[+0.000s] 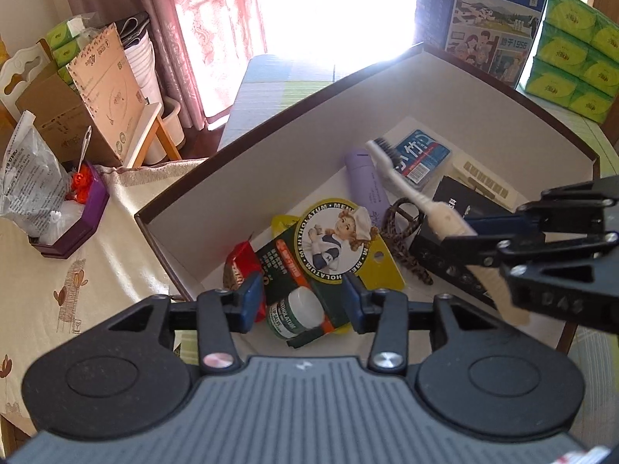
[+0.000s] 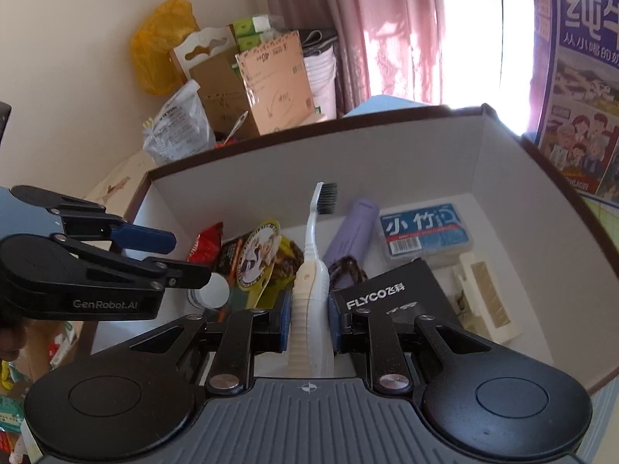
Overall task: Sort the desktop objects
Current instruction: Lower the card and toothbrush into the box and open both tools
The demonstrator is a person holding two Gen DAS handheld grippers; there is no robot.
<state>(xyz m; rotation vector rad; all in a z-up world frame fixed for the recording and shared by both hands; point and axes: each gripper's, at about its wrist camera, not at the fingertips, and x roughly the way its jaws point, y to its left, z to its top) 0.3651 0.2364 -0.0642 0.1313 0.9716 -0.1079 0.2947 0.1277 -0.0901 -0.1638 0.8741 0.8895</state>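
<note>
An open white box with a dark brown rim [image 1: 271, 116] [image 2: 309, 131] holds several items. My right gripper [image 2: 309, 309] [image 1: 470, 234] is shut on the handle of a white toothbrush [image 2: 315, 228] [image 1: 402, 178], bristles pointing away, held above the box contents. My left gripper [image 1: 301, 299] [image 2: 185, 257] hangs low over the box's near left corner. A Mentholatum card pack with a small jar [image 1: 305, 255] [image 2: 259, 255] lies between its blue pads, which stand apart from the pack's edges.
Also in the box: a red packet [image 1: 240, 263], a purple tube [image 2: 352, 228], a blue toothpick case [image 2: 425, 232], a black FLYCO box [image 2: 390, 294], a cream plastic piece [image 2: 483, 297]. A milk carton [image 1: 487, 11] and green tissue packs [image 1: 580, 50] stand behind; a purple tray [image 1: 73, 216] sits left.
</note>
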